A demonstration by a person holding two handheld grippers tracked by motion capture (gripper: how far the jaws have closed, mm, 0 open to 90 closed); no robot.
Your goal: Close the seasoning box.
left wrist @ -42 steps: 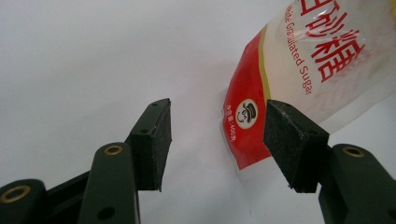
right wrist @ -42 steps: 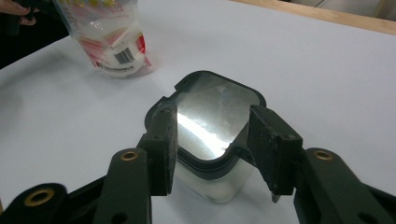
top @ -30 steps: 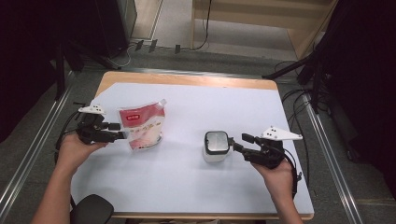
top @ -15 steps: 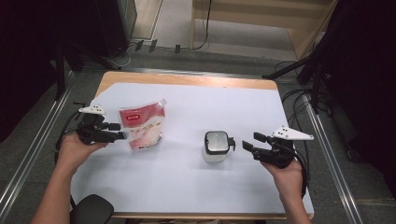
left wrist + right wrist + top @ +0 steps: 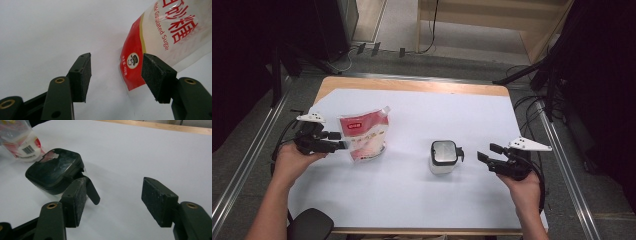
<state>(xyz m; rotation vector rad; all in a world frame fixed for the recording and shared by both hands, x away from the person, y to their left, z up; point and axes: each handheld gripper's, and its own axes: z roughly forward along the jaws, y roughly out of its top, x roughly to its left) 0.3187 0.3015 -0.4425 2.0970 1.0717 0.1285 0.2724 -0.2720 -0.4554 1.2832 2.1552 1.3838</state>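
White sheet (image 5: 422, 200) on wooden table (image 5: 412, 85), cables (image 5: 532, 107), grey floor (image 5: 397, 30)

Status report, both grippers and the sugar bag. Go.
Left gripper open at the sugar bag's edge, no grip. Right gripper open, jaws just widened, nothing between them, apart from the black-lidded container. White sheet between bag and container bare.

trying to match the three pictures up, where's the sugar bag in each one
High view: the sugar bag stands left of centre on the white table cover, by the left gripper.
Left gripper view: upper right, its red edge beside the right-hand one of the fingers.
Right gripper view: top left corner, behind the container.
Shared landmark: the black-lidded container sits mid-table in the high view and left of centre in the right gripper view.
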